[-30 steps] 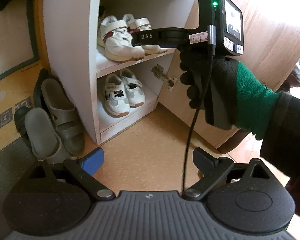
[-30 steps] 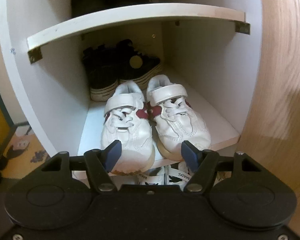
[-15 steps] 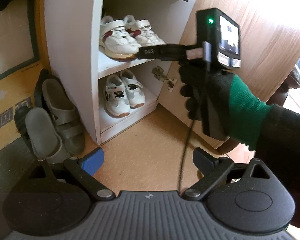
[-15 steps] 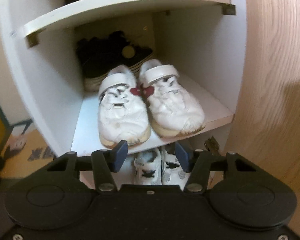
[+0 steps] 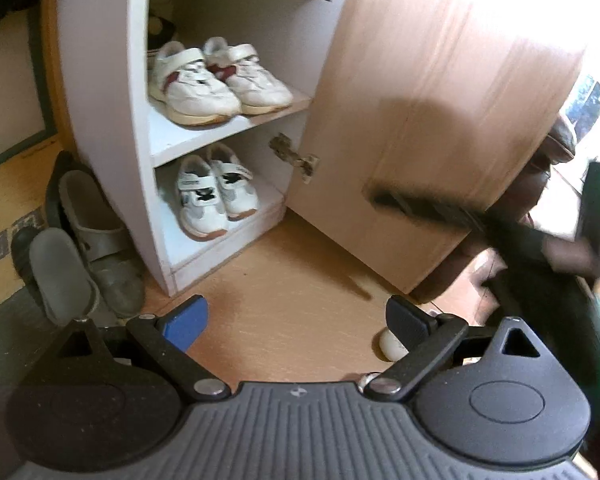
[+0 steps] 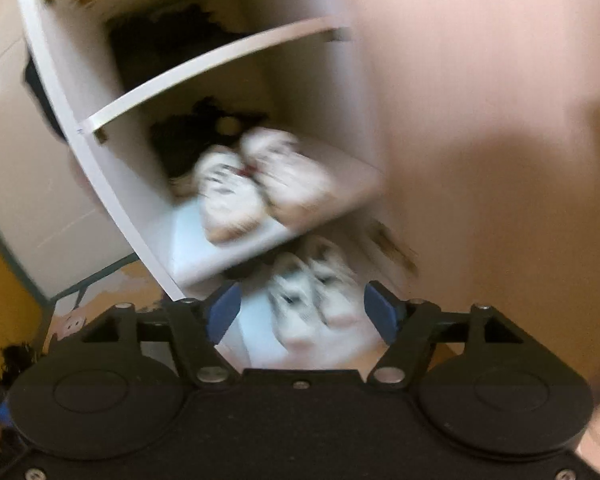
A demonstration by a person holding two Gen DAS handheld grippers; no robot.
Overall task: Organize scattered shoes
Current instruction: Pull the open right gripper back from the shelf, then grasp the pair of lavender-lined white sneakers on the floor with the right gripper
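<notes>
Nearest the floor: the left gripper hangs low over bare wooden floor, jaws wide apart with nothing between them.
Right gripper: the right gripper, seen in its own blurred view, has jaws wide and empty, facing the cabinet.
Loose shoes: grey sandals lie on the floor just left of the white shoe cabinet, touching each other, one partly over the other.
Sandal direction: long axes run roughly away from the viewer, toes pointing near.
Handling, as a judgement: sandals look light and rubbery, bendy at the strap; pinching the side wall or heel rim should hold best.
Lower shelf: small white sneakers sit paired, toes outward.
Middle shelf: white and red sneakers sit side by side, toes outward, long axes front to back.
Farthest: dark shoes behind them, too dim to describe.
Door: wooden cabinet door stands open on the right.
</notes>
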